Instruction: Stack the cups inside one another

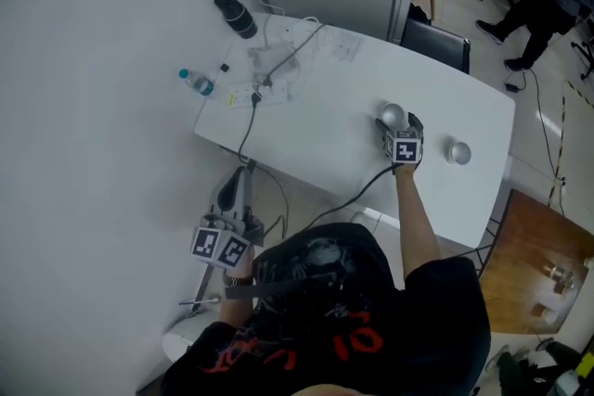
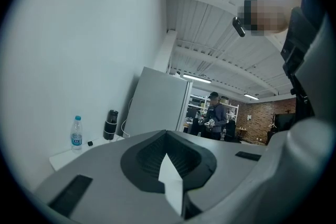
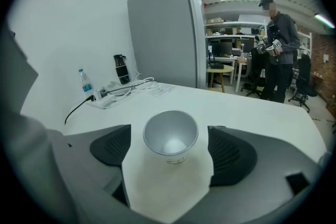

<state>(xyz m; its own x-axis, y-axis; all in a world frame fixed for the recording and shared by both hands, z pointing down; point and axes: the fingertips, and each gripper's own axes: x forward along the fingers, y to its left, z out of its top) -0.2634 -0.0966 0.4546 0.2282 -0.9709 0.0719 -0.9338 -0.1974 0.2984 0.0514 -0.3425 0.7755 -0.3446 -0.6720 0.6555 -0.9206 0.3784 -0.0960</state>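
Observation:
An upright paper cup (image 3: 170, 136) with a silvery inside stands on the white table (image 1: 316, 139). It sits between the two dark pads (image 3: 110, 149) of my right gripper (image 3: 169, 131), which is open, and a gap shows on each side of the cup. In the head view the same cup (image 1: 392, 116) is just beyond my right gripper (image 1: 402, 134). A second cup (image 1: 457, 152) stands alone to its right. My left gripper (image 1: 227, 220) hangs off the table at the lower left. Its jaws (image 2: 168, 136) are shut with nothing between them.
A water bottle (image 1: 196, 83), a black flask (image 1: 236, 13) and a power strip with cables (image 1: 255, 93) lie at the table's far left corner. A dark chair (image 1: 436, 42) stands behind the table. A person (image 3: 278, 55) stands in the background.

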